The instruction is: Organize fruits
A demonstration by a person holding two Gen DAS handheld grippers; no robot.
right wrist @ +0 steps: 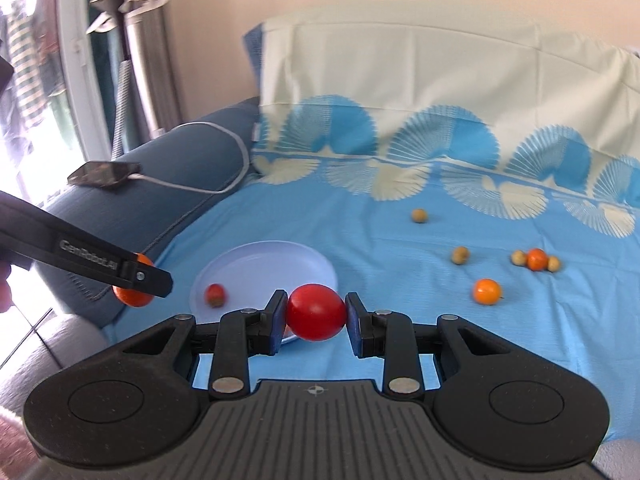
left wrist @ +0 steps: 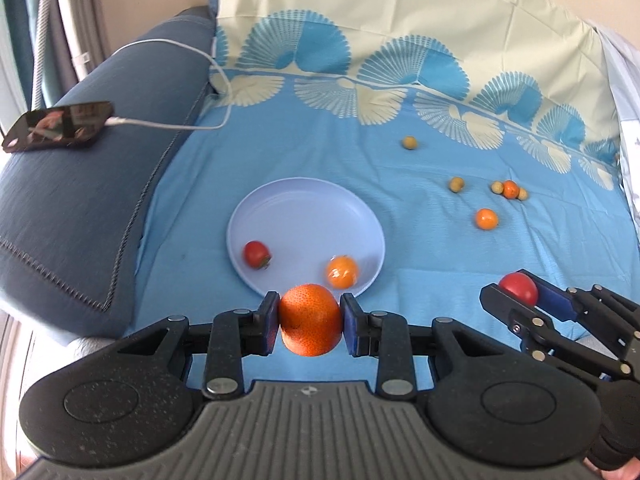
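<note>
Left tongs (left wrist: 309, 320) clenched on round dimpled orange mandarin (left wrist: 310, 318), held just short of the pale lilac plastic plate (left wrist: 280, 208). Right tongs (right wrist: 316, 317) grip smooth red tomato (right wrist: 316, 317). Tomato probably soft, slippery; squeeze its widest part gently.

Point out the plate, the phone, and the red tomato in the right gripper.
plate (left wrist: 304, 208): left wrist view, bare middle of the dish.
phone (left wrist: 60, 122): left wrist view, centre of its dark screen.
red tomato (right wrist: 315, 312): right wrist view, front of its skin.
</note>
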